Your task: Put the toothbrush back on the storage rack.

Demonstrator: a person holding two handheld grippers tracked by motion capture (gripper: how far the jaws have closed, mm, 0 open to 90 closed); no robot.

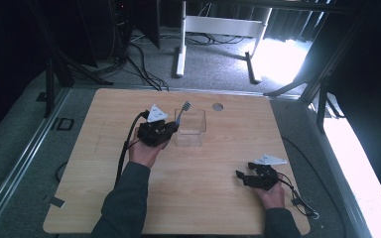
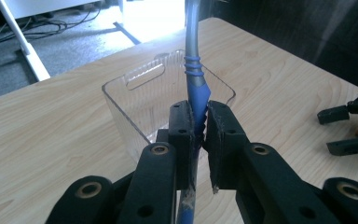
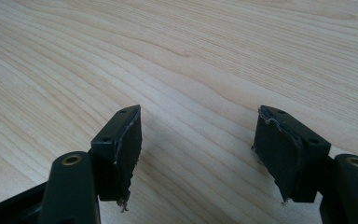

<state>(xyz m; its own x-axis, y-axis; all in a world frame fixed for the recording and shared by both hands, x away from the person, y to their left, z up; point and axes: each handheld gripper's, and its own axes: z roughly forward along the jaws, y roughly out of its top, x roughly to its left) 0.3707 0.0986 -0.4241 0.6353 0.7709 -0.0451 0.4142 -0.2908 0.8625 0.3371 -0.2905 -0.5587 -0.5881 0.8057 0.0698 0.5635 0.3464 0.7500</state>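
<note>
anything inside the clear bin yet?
The clear bin looks empty: bare wood shows through its walls. The left gripper holds the toothbrush upright at its near wall, and its fingers hide the near corner of the floor.

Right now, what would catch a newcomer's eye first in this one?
The left gripper, shut on a blue and grey toothbrush that stands upright at the near wall of a clear box mid-table. The right gripper rests open on the table near its front right corner.
</note>
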